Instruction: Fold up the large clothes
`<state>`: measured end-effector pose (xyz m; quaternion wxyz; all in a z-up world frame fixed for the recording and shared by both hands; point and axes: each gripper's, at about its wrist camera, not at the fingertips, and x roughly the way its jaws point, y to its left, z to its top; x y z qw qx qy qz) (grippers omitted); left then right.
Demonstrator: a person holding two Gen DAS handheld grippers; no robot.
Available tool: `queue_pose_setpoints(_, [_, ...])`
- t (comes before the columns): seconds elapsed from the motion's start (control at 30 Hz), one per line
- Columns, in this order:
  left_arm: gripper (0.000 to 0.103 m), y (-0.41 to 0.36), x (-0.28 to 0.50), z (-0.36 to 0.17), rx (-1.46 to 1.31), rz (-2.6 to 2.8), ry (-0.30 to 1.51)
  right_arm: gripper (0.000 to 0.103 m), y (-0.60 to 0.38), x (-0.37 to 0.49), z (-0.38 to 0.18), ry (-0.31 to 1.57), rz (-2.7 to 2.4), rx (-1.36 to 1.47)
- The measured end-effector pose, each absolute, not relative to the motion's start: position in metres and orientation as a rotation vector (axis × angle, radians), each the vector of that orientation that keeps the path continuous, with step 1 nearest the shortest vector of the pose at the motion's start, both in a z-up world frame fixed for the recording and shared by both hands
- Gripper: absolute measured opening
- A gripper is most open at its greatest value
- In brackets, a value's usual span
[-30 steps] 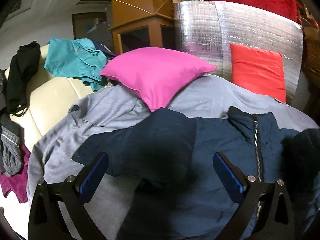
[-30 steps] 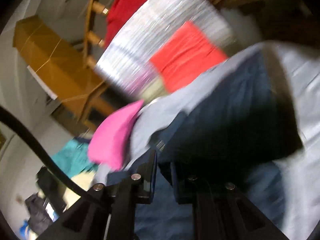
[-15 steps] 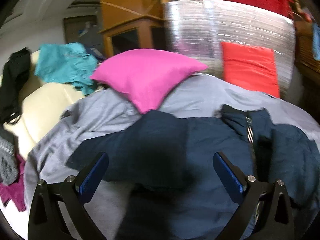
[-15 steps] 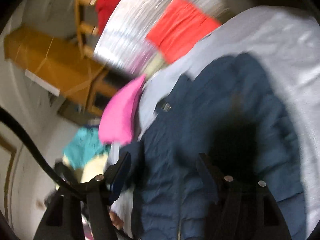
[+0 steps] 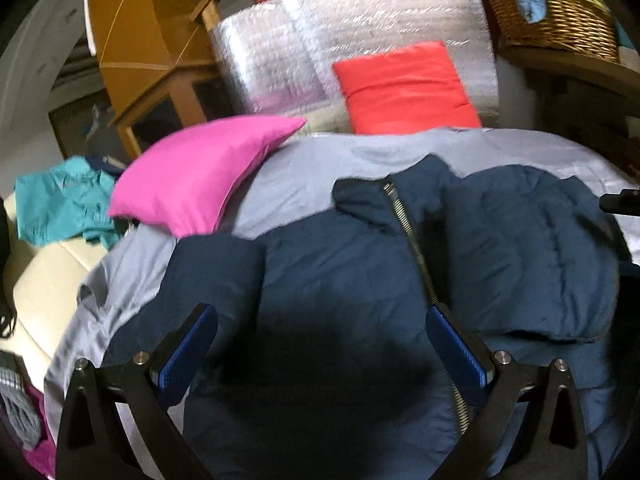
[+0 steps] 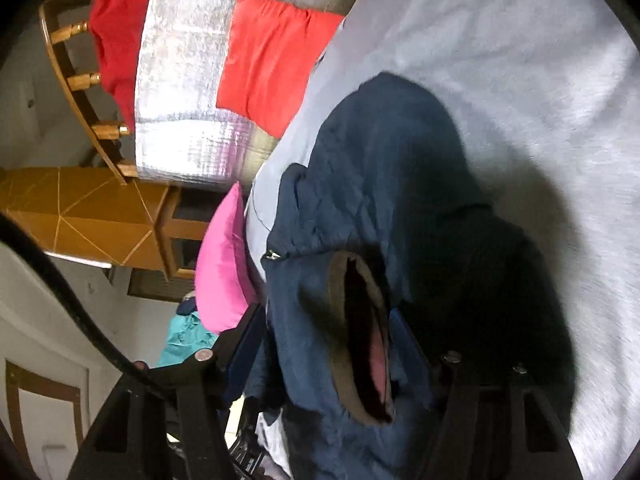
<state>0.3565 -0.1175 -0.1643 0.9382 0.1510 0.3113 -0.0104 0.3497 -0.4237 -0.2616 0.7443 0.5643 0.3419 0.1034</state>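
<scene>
both jaws spread – left gripper (image 5: 320,344) empty, right gripper (image 6: 320,344) astride cuff (image 6: 360,336); navy jacket (image 5: 360,280) sleeve folded in – remainder unfolded.

From my right gripper (image 6: 320,344) I see its fingers (image 6: 244,344) standing apart, having just been opening, with a sleeve cuff (image 6: 352,360) of the navy padded jacket (image 6: 384,168) lying loosely between them, its brown-edged mouth gaping toward me and a bit of pink lining showing inside. The jacket lies crumpled on a pale grey sheet (image 6: 520,80) spread over the bed. Beyond it I make out a pink pillow (image 6: 220,272), a red cushion (image 6: 272,60) against a silver foil panel (image 6: 180,80), a red cloth (image 6: 116,28) hung over a wooden railing (image 6: 76,80), and a teal garment (image 6: 180,340).
</scene>
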Motion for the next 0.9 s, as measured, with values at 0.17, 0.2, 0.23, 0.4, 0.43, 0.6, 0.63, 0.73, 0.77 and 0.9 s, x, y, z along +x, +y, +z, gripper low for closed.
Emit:
queue_pose_setpoints(0.17, [0.103, -0.094, 0.364, -0.173, 0.278, 0.04, 0.697, 0.068, -0.404, 0.35, -0.263, 0.729, 0.334, 1.26])
queue_pose_setpoints(0.2, [0.103, -0.09, 0.365, -0.173, 0.282, 0.057, 0.695, 0.068, -0.395, 0.35, -0.252, 0.695, 0.413, 1.255])
queue_pose_setpoints(0.23, [0.103, -0.085, 0.363, -0.172, 0.287, 0.072, 0.686, 0.068, -0.383, 0.35, -0.235, 0.662, 0.493, 1.219])
queue_pose_setpoints(0.4, [0.103, -0.073, 0.356, -0.169, 0.269, 0.069, 0.682, 0.073, -0.327, 0.331, -0.163, 0.482, 0.845, 0.996])
queue_pose_setpoints(0.43, [0.103, -0.073, 0.355, -0.169, 0.271, 0.063, 0.684, 0.078, -0.321, 0.329, -0.157, 0.478, 0.839, 0.927])
queue_pose_setpoints(0.6, [0.103, -0.083, 0.348, -0.168, 0.246, -0.02, 0.692, 0.08, -0.337, 0.34, -0.182, 0.54, 0.75, 1.013])
queue_pose_setpoints(0.63, [0.103, -0.087, 0.346, -0.167, 0.231, -0.054, 0.699, 0.08, -0.341, 0.342, -0.185, 0.54, 0.731, 1.035])
queue_pose_setpoints(0.73, [0.103, -0.094, 0.343, -0.164, 0.207, -0.101, 0.694, 0.08, -0.356, 0.343, -0.185, 0.536, 0.615, 1.034])
queue_pose_setpoints(0.77, [0.103, -0.094, 0.341, -0.162, 0.194, -0.111, 0.684, 0.08, -0.362, 0.342, -0.187, 0.545, 0.563, 1.037])
queue_pose_setpoints(0.9, [0.103, -0.097, 0.336, -0.159, 0.168, -0.158, 0.674, 0.08, -0.404, 0.341, -0.207, 0.618, 0.26, 1.092])
